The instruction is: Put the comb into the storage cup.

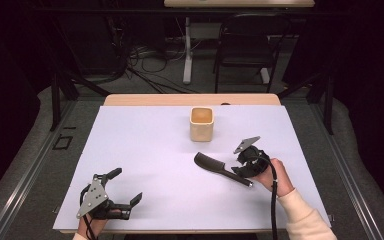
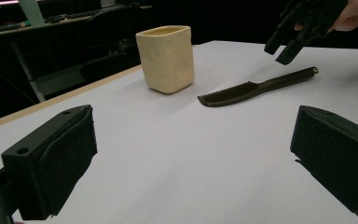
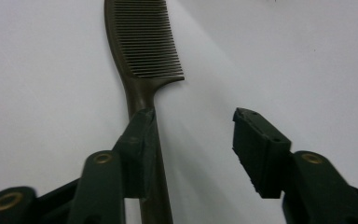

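High view
- comb (image 1: 222, 170): flat on the white table (image 1: 145, 165), in front of the cream cup (image 1: 201, 124) and clear of it.
- long axis: slants from the toothed end at upper left to the handle tip at lower right, nearest the person.
- right gripper (image 1: 243, 161): over the handle, jaws apart, gripping nothing.
- left gripper (image 1: 125, 187): near the table's front left edge, jaws wide, empty, well apart from the comb.

Left gripper view
- comb (image 2: 256, 87): lying low, toothed end toward the cup (image 2: 165, 58), handle tip pointing away to the right.
- right gripper (image 2: 286, 49): hangs above the handle, not touching it as far as I can tell.
- own jaws: wide apart, bare table between them.

Right gripper view
- comb (image 3: 142, 60): runs straight up the frame, teeth facing right, handle passing under the left jaw.
- jaws: parted; handle sits at the left jaw, not centred in the gap; contact there cannot be told.

Judgement
- step in hand: comb lies free with the jaws standing off it, either just set down or about to be picked up.
- next move, if a pickup: shift sideways to centre the handle in the gap, sink, then close across the narrow handle.
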Action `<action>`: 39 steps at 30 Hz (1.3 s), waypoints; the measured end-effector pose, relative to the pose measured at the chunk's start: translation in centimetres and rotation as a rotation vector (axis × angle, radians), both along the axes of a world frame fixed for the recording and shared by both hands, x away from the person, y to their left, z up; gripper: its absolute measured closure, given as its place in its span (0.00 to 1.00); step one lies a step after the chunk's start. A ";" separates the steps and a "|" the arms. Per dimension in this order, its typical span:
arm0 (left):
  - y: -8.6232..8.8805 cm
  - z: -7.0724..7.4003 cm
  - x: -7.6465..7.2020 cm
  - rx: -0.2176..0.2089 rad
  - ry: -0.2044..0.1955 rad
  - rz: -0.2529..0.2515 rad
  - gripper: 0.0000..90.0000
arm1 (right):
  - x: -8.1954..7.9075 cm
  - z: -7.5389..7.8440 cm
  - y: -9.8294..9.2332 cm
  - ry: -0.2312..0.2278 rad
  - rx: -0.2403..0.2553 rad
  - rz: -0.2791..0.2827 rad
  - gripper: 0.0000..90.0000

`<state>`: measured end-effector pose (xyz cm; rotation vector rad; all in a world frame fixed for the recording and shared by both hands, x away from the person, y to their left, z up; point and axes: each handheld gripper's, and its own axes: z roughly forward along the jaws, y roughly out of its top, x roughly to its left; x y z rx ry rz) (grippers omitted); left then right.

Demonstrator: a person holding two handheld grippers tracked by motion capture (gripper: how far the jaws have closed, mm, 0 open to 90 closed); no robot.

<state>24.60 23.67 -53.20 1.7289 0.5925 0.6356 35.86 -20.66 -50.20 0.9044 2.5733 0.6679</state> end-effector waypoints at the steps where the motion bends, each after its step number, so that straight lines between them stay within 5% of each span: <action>1: 0.0 0.0 0.0 0.001 0.000 0.000 0.00 | 0.0 0.1 0.0 -0.002 0.004 0.006 0.50; 10: -0.1 0.0 0.0 0.002 -0.002 -0.003 0.00 | -0.6 0.9 0.6 -0.006 0.020 0.042 0.17; 14: -0.1 0.0 0.0 -0.001 0.000 -0.001 0.00 | -0.6 0.9 1.1 0.020 0.012 0.074 0.11; 26: -0.1 0.0 0.0 -0.003 -0.002 -0.002 0.00 | -0.7 0.5 2.5 0.066 0.011 0.137 0.00; 39: -0.1 0.0 -0.1 -0.010 -0.006 0.000 0.00 | -0.8 0.3 3.8 0.092 -0.013 0.180 0.00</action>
